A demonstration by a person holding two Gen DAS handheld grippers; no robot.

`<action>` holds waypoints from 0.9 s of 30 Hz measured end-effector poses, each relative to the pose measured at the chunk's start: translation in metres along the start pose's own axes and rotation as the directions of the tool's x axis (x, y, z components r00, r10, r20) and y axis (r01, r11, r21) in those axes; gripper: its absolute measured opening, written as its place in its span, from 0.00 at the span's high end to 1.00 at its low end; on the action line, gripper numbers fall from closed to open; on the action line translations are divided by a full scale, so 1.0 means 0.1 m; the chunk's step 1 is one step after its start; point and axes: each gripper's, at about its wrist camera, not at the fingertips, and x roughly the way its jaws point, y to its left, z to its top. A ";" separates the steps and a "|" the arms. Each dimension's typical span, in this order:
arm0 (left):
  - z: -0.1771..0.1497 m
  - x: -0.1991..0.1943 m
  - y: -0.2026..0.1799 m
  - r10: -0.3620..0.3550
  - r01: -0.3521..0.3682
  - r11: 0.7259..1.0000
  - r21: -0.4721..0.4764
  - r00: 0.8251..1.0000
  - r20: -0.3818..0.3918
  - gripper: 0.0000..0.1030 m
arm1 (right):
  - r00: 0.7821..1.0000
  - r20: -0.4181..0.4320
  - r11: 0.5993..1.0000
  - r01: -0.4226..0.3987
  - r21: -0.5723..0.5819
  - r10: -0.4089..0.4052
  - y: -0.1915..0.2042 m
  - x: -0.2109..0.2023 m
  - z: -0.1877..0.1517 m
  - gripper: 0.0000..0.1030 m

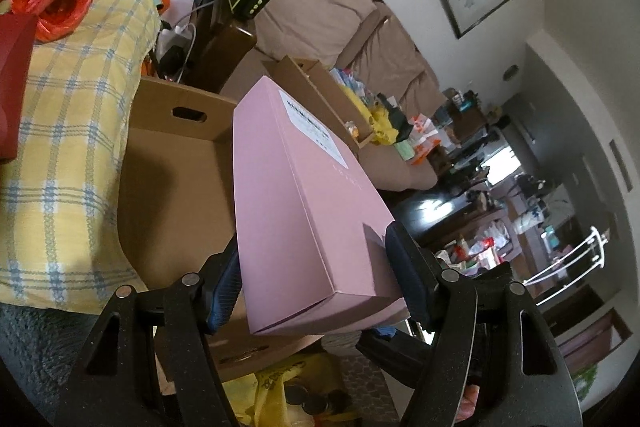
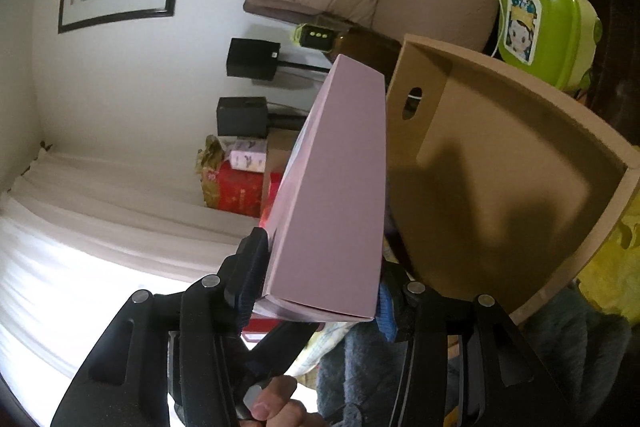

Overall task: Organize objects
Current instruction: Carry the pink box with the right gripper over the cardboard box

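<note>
While both claws are gripping the pink box, it is hanging in the air over the open cardboard carton, which is filling the centre-left of the left wrist view and the right half of the right wrist view. The left claw is clamping the near end of the box across its broad width, one blue pad on each long edge. The right claw is pinching the same box across its thin side, so in that view the box is standing on edge and running up toward the centre of the frame.

The box is looking like a stiff paperboard sleeve with sharp corners: probably light, rigid enough to be carried by one end, and smooth enough to be slipping if the pads loosen. A judgement only, but the near end, where the walls are meeting and resisting crushing, is seeming the best place to hold; squeezing mid-panel is risking a dent.

A white label is sitting on the far part of the top face, its small print too blurred to read, and faint pale lettering lower down is equally illegible. The green lunch case at the upper right is carrying a cartoon sticker, no readable words.
</note>
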 end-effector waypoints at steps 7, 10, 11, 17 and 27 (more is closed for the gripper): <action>-0.06 0.04 0.02 -0.002 0.000 0.999 0.048 1.000 0.029 0.36 | 1.000 0.015 1.000 0.006 -0.028 -0.006 -0.06 0.02 0.01 0.51; -0.07 0.06 0.05 -0.003 0.002 0.999 0.045 1.000 0.022 0.36 | 1.000 0.016 0.999 0.011 -0.036 -0.010 -0.10 0.04 0.01 0.51; -0.08 0.07 0.07 0.000 -0.001 0.999 0.044 1.000 0.022 0.36 | 1.000 0.015 0.999 0.010 -0.036 -0.010 -0.11 0.05 0.01 0.51; -0.13 0.14 0.15 0.024 -0.024 0.999 0.037 1.000 0.006 0.36 | 1.000 0.003 1.000 0.021 -0.022 -0.021 -0.27 0.11 -0.01 0.51; -0.25 0.28 0.30 0.069 -0.068 0.996 0.064 0.997 -0.020 0.35 | 0.999 -0.017 0.999 0.033 0.020 -0.032 -0.57 0.19 -0.05 0.50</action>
